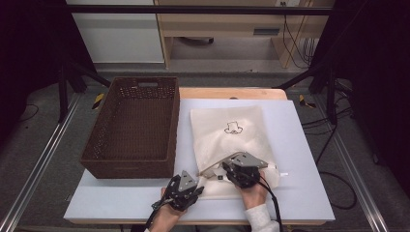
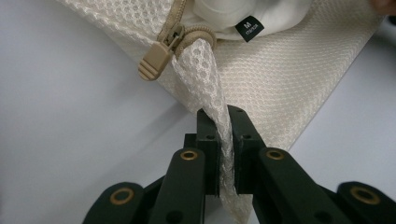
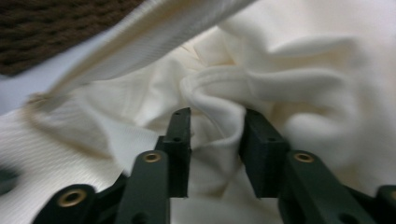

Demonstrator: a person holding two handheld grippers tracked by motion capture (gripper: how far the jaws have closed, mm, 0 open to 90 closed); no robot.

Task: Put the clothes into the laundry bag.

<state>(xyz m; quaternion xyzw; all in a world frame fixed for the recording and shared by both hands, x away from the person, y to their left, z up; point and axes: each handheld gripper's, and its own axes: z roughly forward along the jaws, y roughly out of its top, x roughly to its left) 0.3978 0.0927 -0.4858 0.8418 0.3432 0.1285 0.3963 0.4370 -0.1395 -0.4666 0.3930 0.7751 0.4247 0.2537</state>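
The mesh laundry bag [image 1: 232, 140] lies flat on the pale table [image 1: 300, 193], just right of the brown basket [image 1: 135, 125], with its zipped mouth at the near end by the hands. Its long axis runs from the person outward, leaning slightly left at the far end, where a small printed bear [image 1: 235, 127] sits. The opening points back at the person.

The left gripper [image 2: 223, 140] is clenched on a strip of mesh at the near corner, just below the tan zipper pull [image 2: 156, 58]. That pinch looks tight, with the mesh drawn taut between the jaws.

Over at the mouth, the right gripper [image 3: 214, 140] has a fold of the white garment [image 3: 261, 84] between its jaws. They stand apart on either side of the fold, not squeezing it, so that claw is released.

My read is that the garment is being pulled out of the bag. To do it well, the left anchor should hold firm and low so the bag does not slide. The right jaws should bite a thick fold, not the mesh lip, then draw straight back along the bag's length. A sideways tug could snag cloth on the zipper teeth.
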